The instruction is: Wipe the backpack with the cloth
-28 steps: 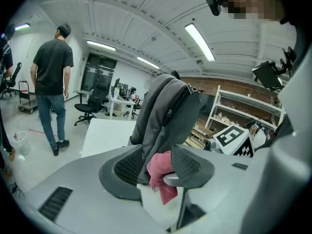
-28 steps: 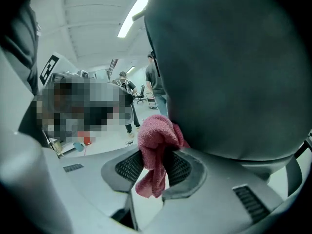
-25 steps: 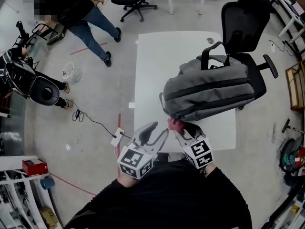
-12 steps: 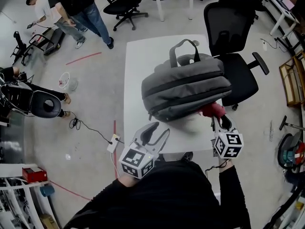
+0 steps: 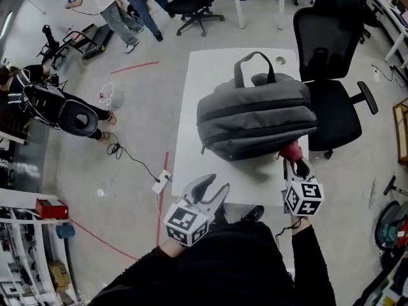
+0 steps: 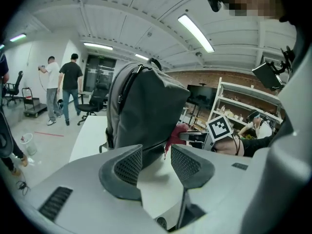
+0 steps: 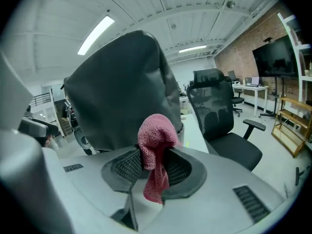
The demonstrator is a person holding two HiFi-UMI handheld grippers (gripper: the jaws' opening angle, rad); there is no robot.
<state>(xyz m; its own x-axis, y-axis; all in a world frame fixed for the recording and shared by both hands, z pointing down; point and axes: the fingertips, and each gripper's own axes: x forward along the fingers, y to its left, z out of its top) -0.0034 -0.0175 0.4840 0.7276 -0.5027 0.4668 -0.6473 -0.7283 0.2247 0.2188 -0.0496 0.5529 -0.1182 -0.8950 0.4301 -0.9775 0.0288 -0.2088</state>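
A grey backpack (image 5: 255, 116) lies on its side on the white table (image 5: 204, 75), handle toward the far end. My right gripper (image 5: 296, 163) is shut on a pink cloth (image 5: 291, 150) at the backpack's near right corner; in the right gripper view the cloth (image 7: 155, 140) is bunched between the jaws, just in front of the backpack (image 7: 122, 96). My left gripper (image 5: 213, 187) hangs open over the table's near edge, apart from the bag. In the left gripper view nothing sits between its jaws, and the backpack (image 6: 144, 111) stands ahead.
A black office chair (image 5: 335, 62) stands against the table's right side, behind the backpack. On the floor to the left lie a cable and power strip (image 5: 159, 183). People stand at the far left (image 5: 121, 5); black equipment (image 5: 60, 110) sits at the left.
My right gripper with the cloth swung from the backpack's near left corner to its near right corner. The left gripper shifted a little along the table's near edge.
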